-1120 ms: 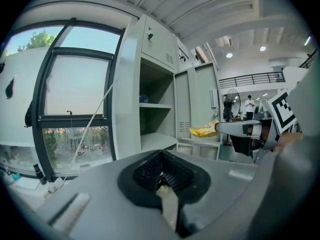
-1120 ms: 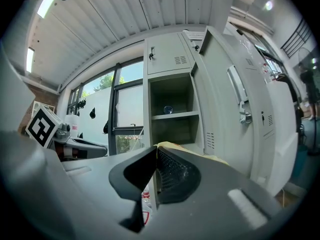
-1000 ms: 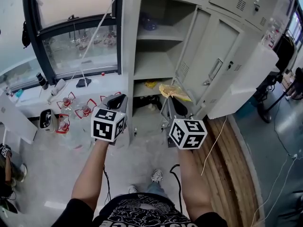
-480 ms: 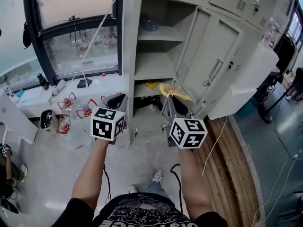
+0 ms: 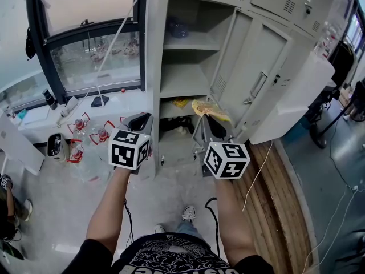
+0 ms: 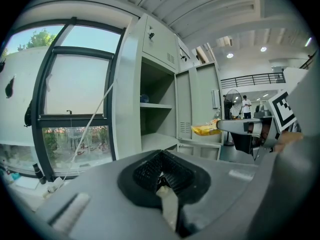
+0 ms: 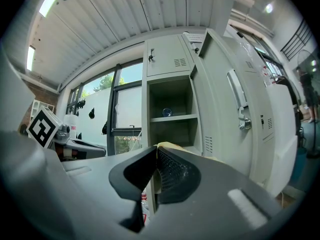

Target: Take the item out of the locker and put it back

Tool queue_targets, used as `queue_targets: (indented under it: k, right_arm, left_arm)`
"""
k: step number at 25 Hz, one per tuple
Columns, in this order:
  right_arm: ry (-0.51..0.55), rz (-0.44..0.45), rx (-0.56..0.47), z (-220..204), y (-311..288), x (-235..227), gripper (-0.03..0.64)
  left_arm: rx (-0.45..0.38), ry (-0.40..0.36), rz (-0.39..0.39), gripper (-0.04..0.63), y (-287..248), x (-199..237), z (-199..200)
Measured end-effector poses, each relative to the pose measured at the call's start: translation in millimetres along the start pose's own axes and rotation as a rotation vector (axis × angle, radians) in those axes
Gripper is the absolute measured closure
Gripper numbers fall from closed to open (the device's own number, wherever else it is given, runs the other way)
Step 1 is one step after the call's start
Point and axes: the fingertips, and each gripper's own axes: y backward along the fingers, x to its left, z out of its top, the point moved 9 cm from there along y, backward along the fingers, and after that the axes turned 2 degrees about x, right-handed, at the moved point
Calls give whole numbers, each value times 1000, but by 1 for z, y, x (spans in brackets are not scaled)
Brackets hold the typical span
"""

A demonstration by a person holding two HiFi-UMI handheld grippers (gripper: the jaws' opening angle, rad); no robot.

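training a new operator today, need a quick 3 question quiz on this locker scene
1. True or false: the right hand-held gripper is shut on a crumpled yellow plastic packet.
2. Where does the small round blue object sit in the open grey metal locker? A, on the upper shelf. B, on the shelf below it. C, on the floor in front.
3. Fill in: the left hand-held gripper is shut and holds ____.

Key: 1 true; 2 A; 3 nothing.
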Motion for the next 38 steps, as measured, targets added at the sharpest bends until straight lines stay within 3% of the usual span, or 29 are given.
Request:
queue_targets:
  k: [13, 38]
  right_arm:
    - [17, 41, 12, 7, -26, -12, 588]
    - [187, 260, 74, 21, -170, -48, 588]
  left_arm:
    - [4, 25, 43, 594, -13, 10, 3]
    - [23, 101, 273, 594, -54, 45, 17]
